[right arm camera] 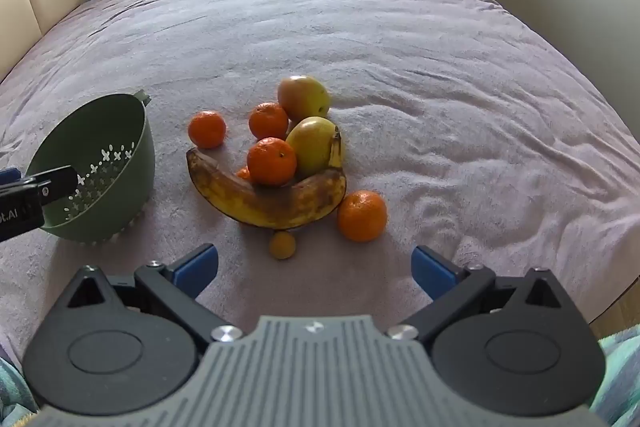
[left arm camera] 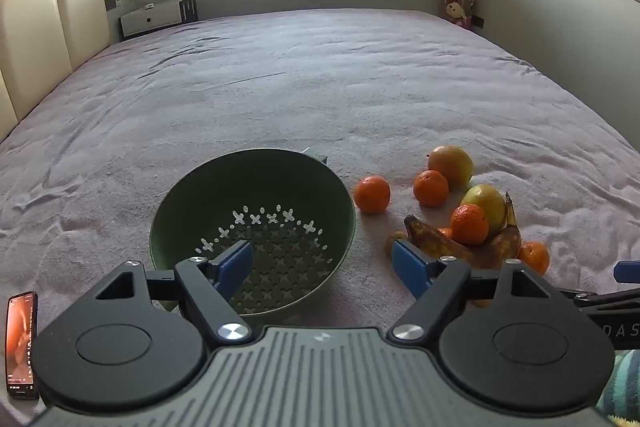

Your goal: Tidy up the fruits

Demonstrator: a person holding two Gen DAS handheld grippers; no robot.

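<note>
Lying beside colander (right arm camera: 96, 163), fruit pile (right arm camera: 276, 163), phone (left arm camera: 22, 343) apart

Green colander (left arm camera: 256, 195) empty – banana (right arm camera: 264, 203), oranges, mangoes clustered beside it.

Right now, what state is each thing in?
Colander: upright on the bed, empty.
Banana: on the bed, heavily browned, unpeeled.
Phone: on the bed, screen lit.
Left gripper: open, holding nothing.
Right gripper: open, holding nothing.
</note>
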